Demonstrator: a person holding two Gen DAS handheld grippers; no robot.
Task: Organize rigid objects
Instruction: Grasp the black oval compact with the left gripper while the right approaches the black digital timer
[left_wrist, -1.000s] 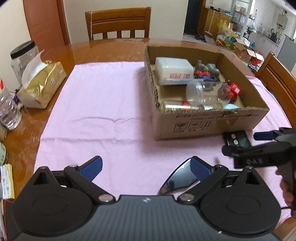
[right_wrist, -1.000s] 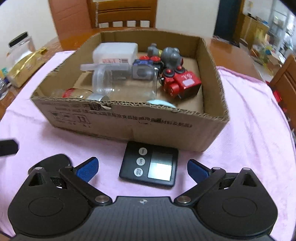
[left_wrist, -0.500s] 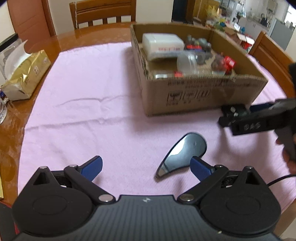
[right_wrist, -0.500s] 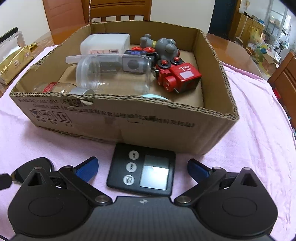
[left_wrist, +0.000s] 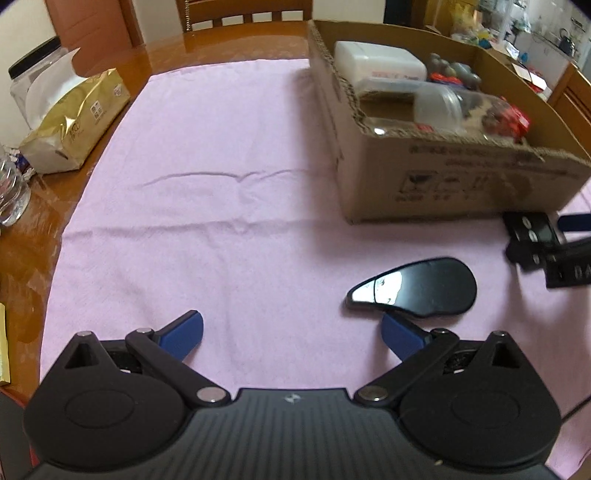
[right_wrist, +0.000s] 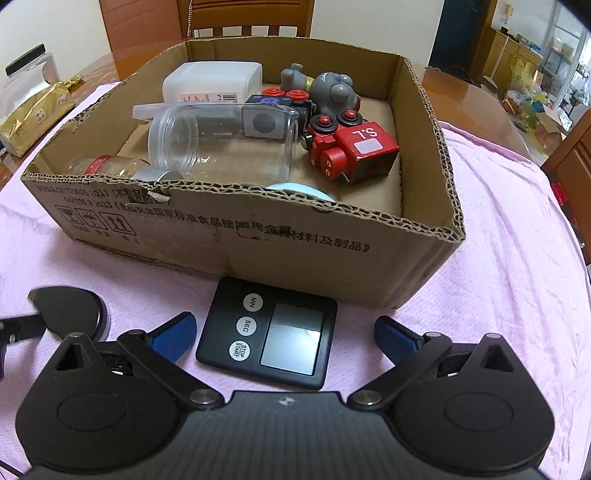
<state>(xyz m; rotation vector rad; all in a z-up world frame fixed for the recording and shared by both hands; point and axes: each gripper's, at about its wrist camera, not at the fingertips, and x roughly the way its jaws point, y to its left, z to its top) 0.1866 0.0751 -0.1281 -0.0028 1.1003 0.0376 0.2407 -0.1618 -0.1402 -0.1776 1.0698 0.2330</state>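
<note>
Two things left outside the box: black timer (right_wrist: 266, 339) and a small teardrop mirror (left_wrist: 413, 290), both flat on the pink cloth (left_wrist: 221, 184), well short of going in.

Timer lies just in front of the cardboard box (right_wrist: 236, 236), near wall almost touching it. Right gripper (right_wrist: 284, 338) spread wide, pads either side of the timer, not pressing it. Looks lined up for a side pinch.

Mirror sits beside the timer, apart from the box. Left gripper (left_wrist: 291, 334) jaws have just been opening, now spread, nothing between them; its right pad is just beside the mirror's near edge, so the mirror is off to one side, not centred. Probably needs to shift over before closing.

Box already holds a clear jar (right_wrist: 221, 142) on its side, white container (right_wrist: 212, 83), red toy train (right_wrist: 351, 151), grey toy (right_wrist: 327, 90). Free floor near the front right corner, likely the drop spot.

Tissue pack (left_wrist: 74, 122) off the cloth, not part of this.
</note>
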